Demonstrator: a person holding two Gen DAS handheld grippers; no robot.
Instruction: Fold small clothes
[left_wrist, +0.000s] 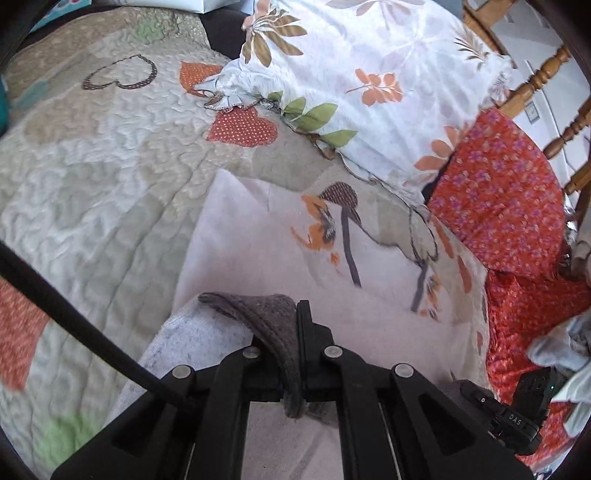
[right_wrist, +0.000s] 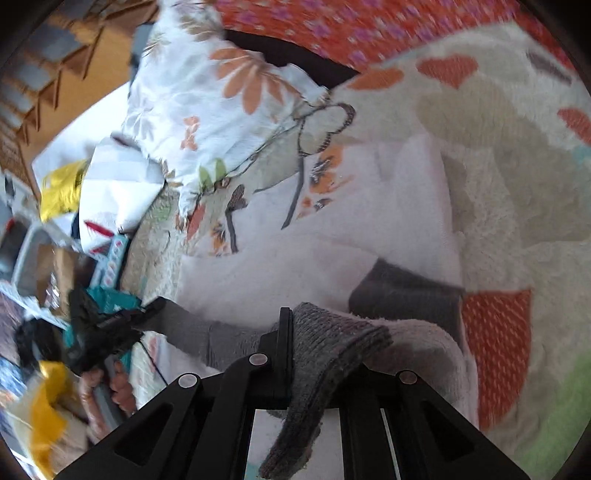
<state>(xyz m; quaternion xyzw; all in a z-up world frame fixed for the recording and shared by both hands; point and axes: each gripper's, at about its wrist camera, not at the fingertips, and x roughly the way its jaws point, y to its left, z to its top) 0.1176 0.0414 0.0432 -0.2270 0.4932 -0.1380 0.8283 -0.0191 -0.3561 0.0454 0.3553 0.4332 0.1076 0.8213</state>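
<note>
Grey knit sock cuff sits nearest the lens, pinched in the left gripper: jaws narrow, clamped on the ribbed edge, with a tail of cuff hanging back between the arms. Right wrist view shows the same on the other side: right gripper jaws nearly together on a fold of the grey knit sock, loose end drooping toward the camera. Both ends of the garment are held; the lighter body of it spans between the two grips, lifted clear of the bed quilt.

Handling, my read:
- Light, soft, stretchy, no stiffness. It sags wherever unsupported.
- Ribbed cuff is the thickest part, so the best bite. Thin toe fabric would likely slip out.
- Not fragile, but the knit can snag on the jaw edges.

Below and ahead lies a pale pink towel with an orange flower print, flat on the quilt. It looks like the landing area for the fold. Floral pillow and red patterned cloth lie beyond, well apart from the sock.

Right view is motion-blurred, so I cannot tell how deep that bite is.
</note>
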